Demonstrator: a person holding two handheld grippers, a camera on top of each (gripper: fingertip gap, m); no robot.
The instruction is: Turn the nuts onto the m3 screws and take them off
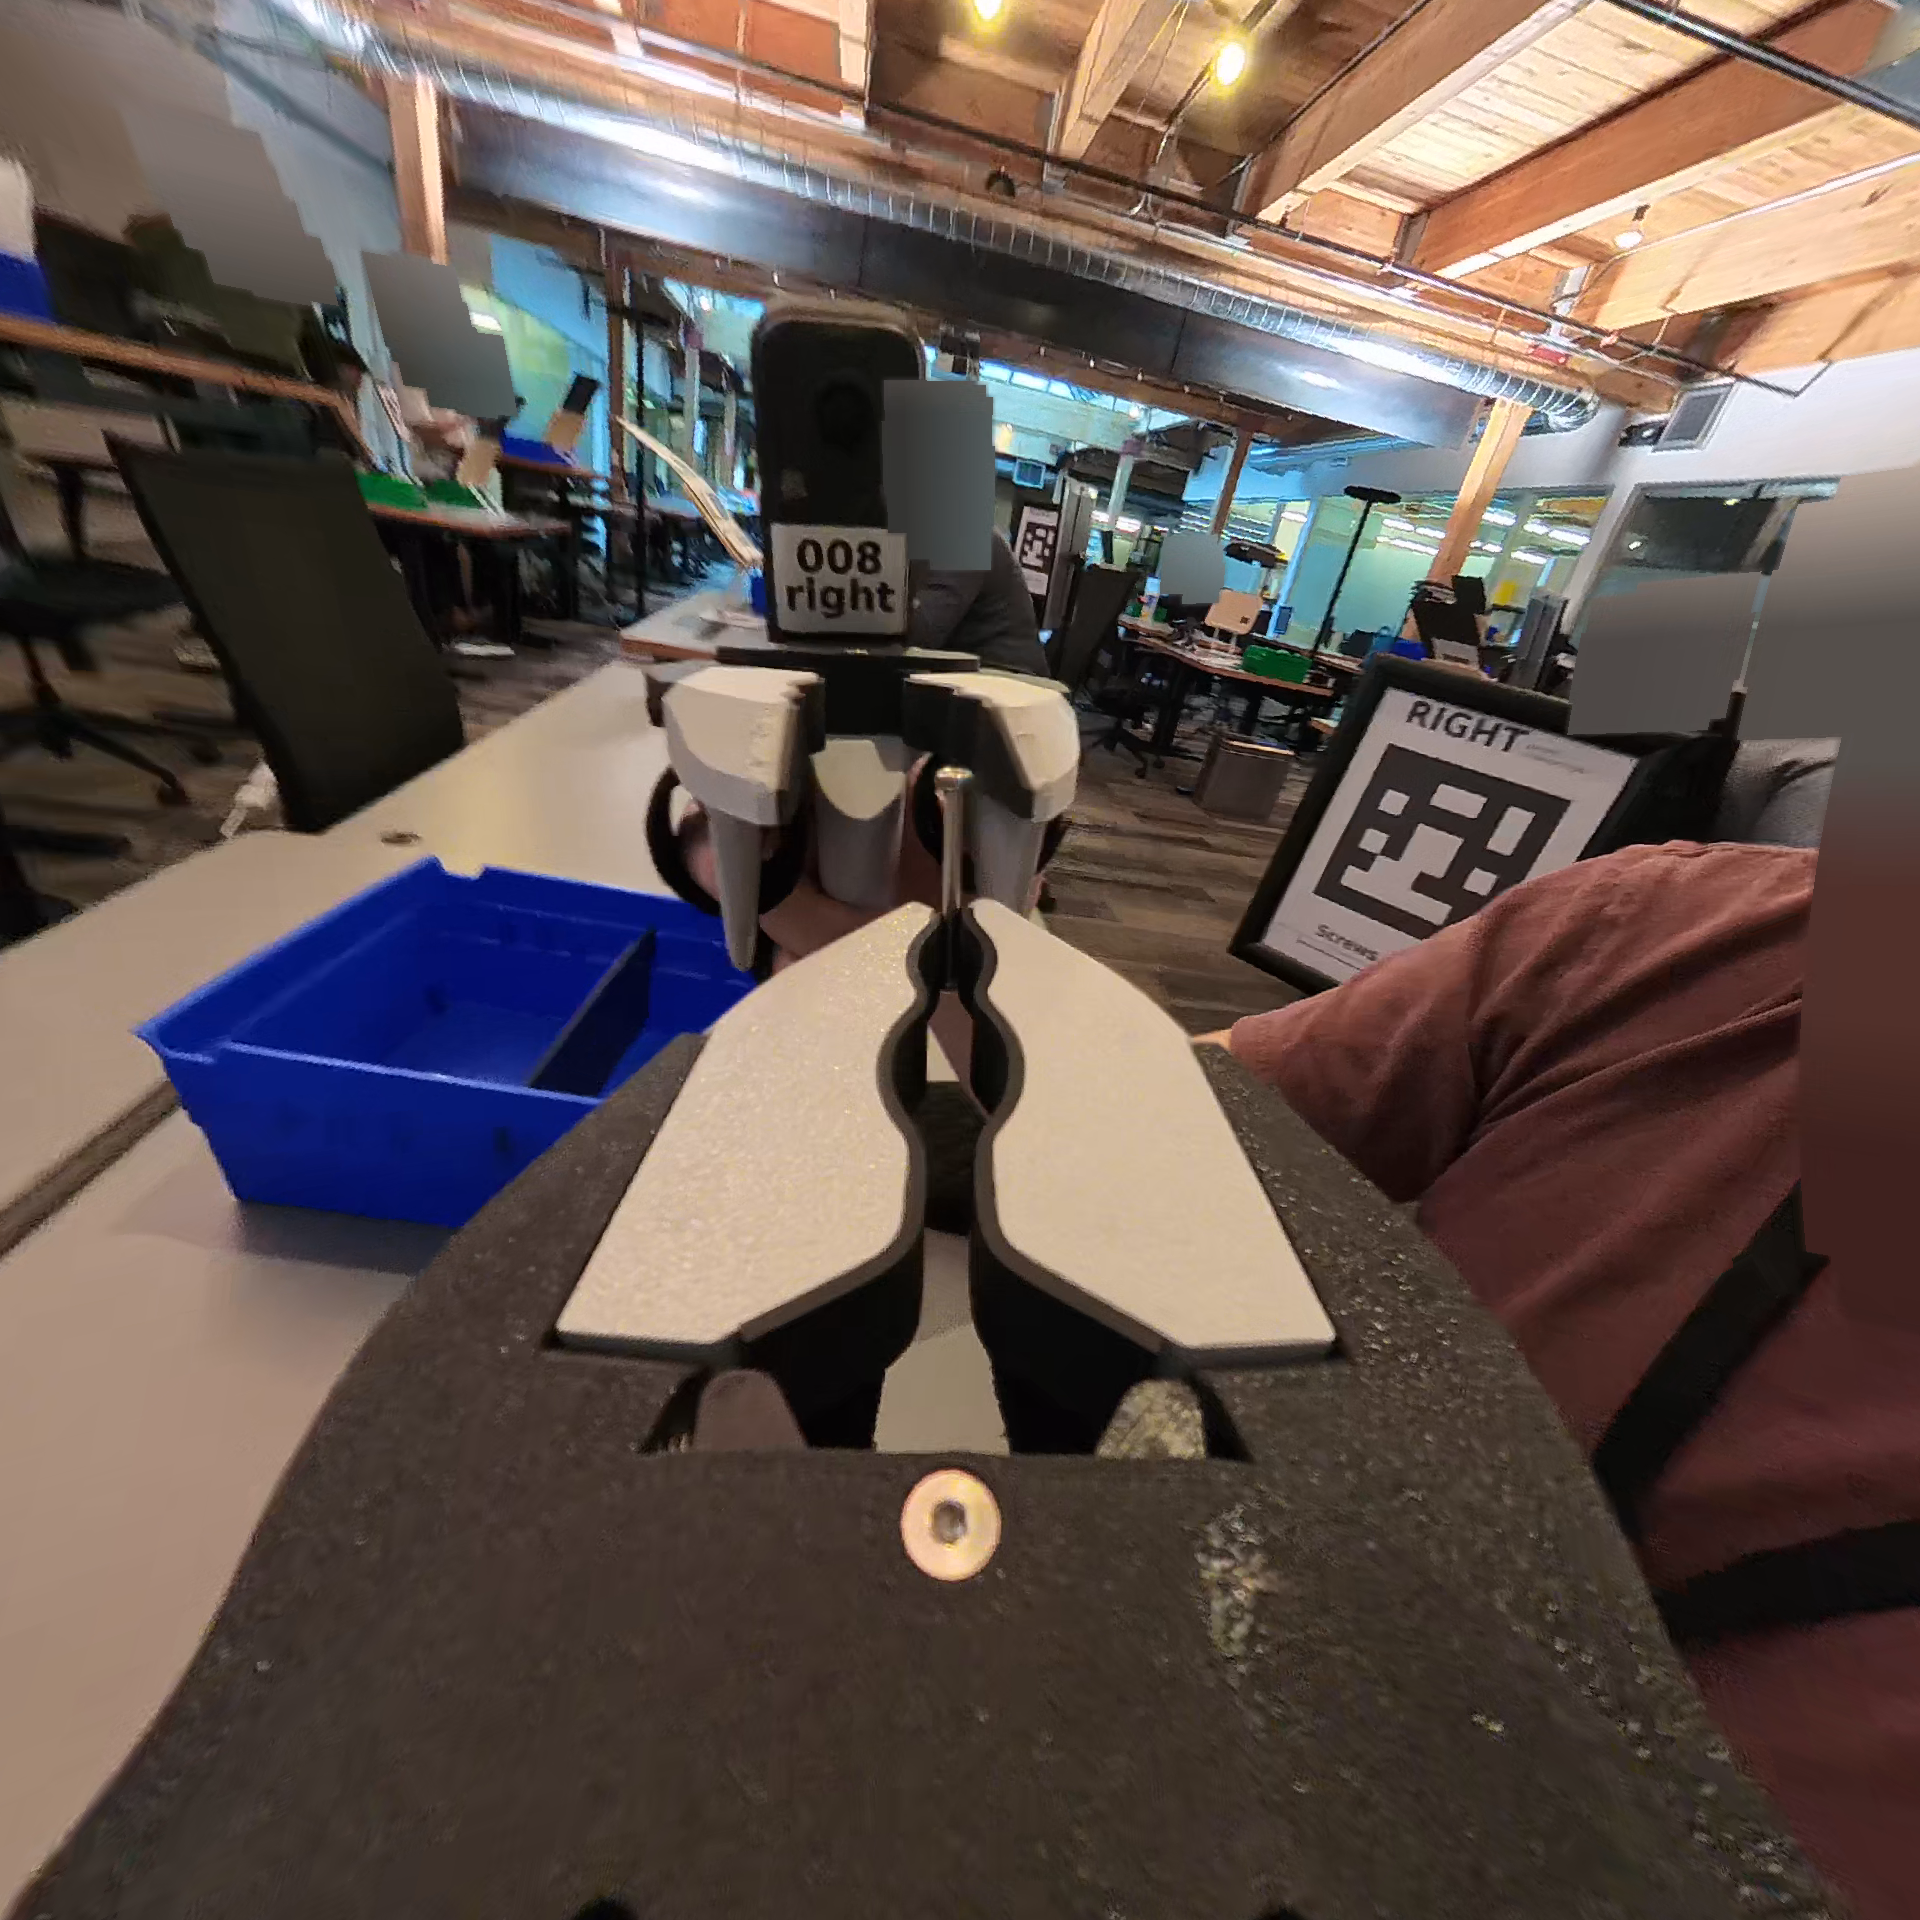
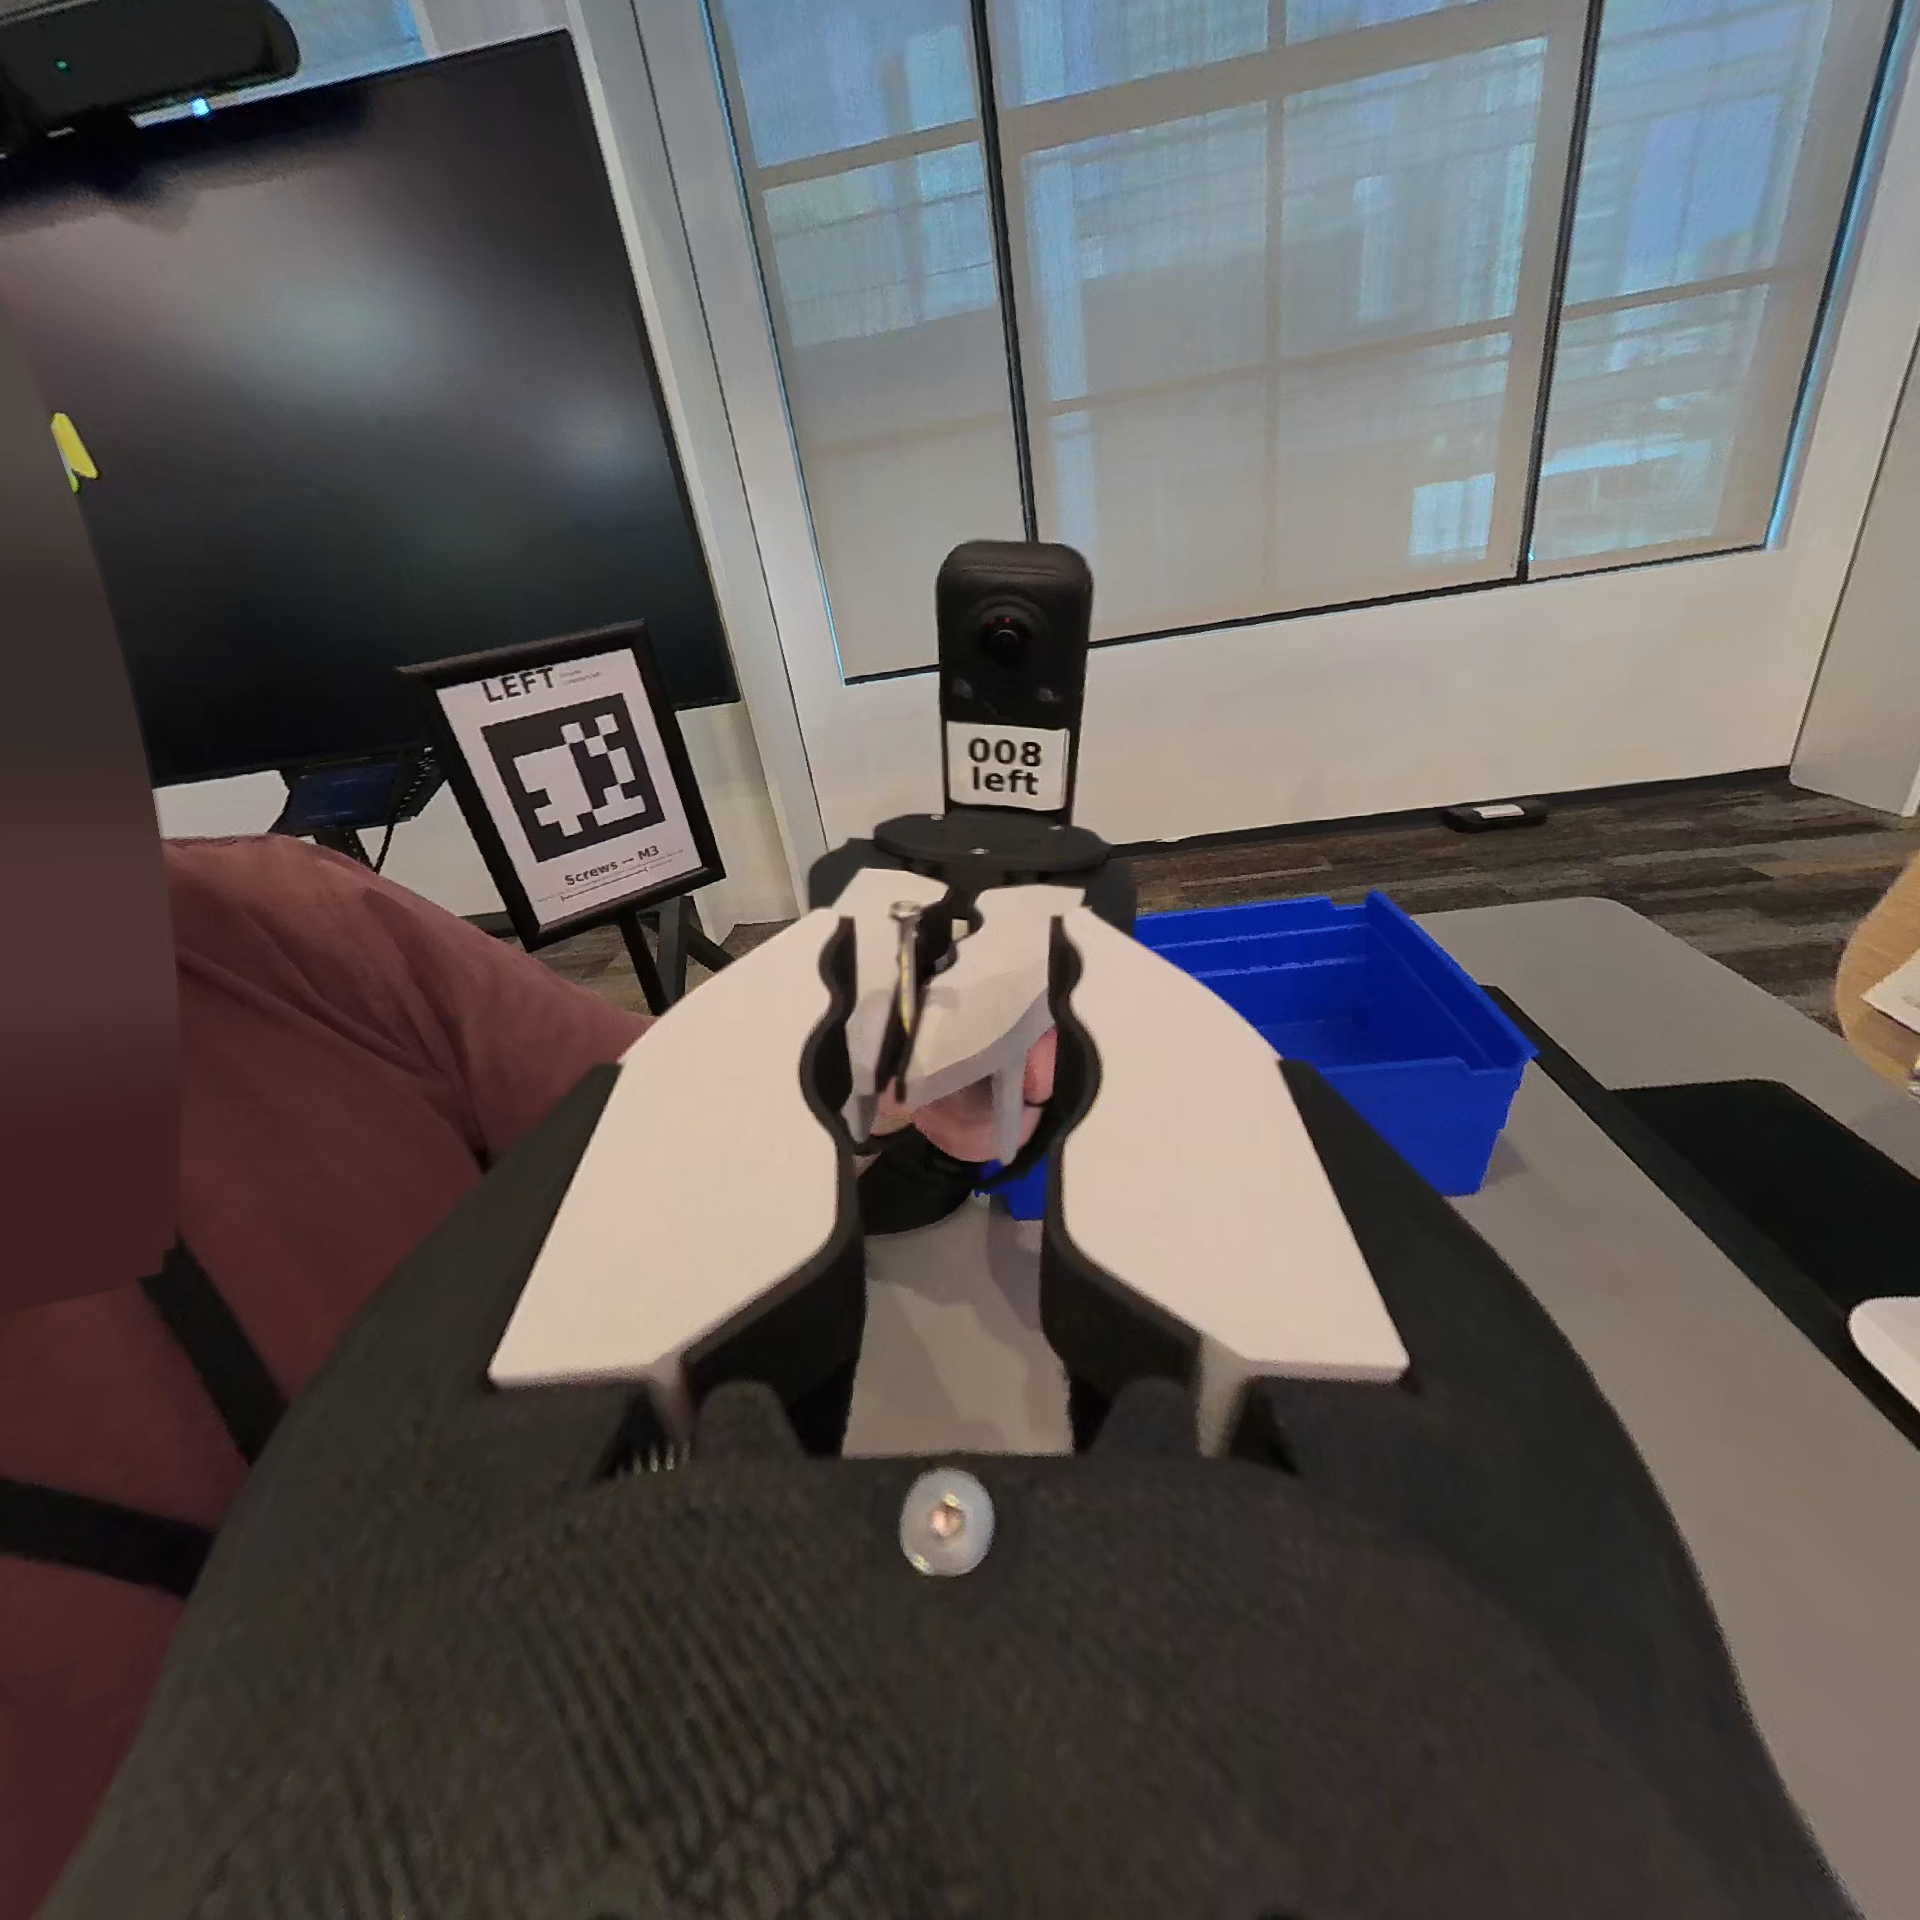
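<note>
My left gripper (image 1: pixel 948 920) is shut on a thin metal screw (image 1: pixel 949 842). The screw stands upright above the fingertips with its head on top. No nut shows on it. My right gripper (image 2: pixel 951 935) is open and empty. Its fingers (image 2: pixel 727 1122) stand on either side of the left gripper's tips (image 2: pixel 935 925) and the screw (image 2: pixel 906 966). In the left wrist view the right gripper (image 1: pixel 873 914) faces me just behind the screw, jaws apart. Both are held above the grey table (image 1: pixel 156 1351).
A blue bin (image 1: pixel 343 1132) with a divider sits on the table to the left of the grippers; it also shows in the right wrist view (image 2: pixel 1455 1122). A person's maroon sleeve (image 1: pixel 1558 1039) is close by. Framed marker signs (image 1: pixel 1444 831) (image 2: pixel 582 779) stand behind. A black chair (image 1: pixel 291 623) is beyond the table. My two grippers' fingertips are within a few centimetres of each other.
</note>
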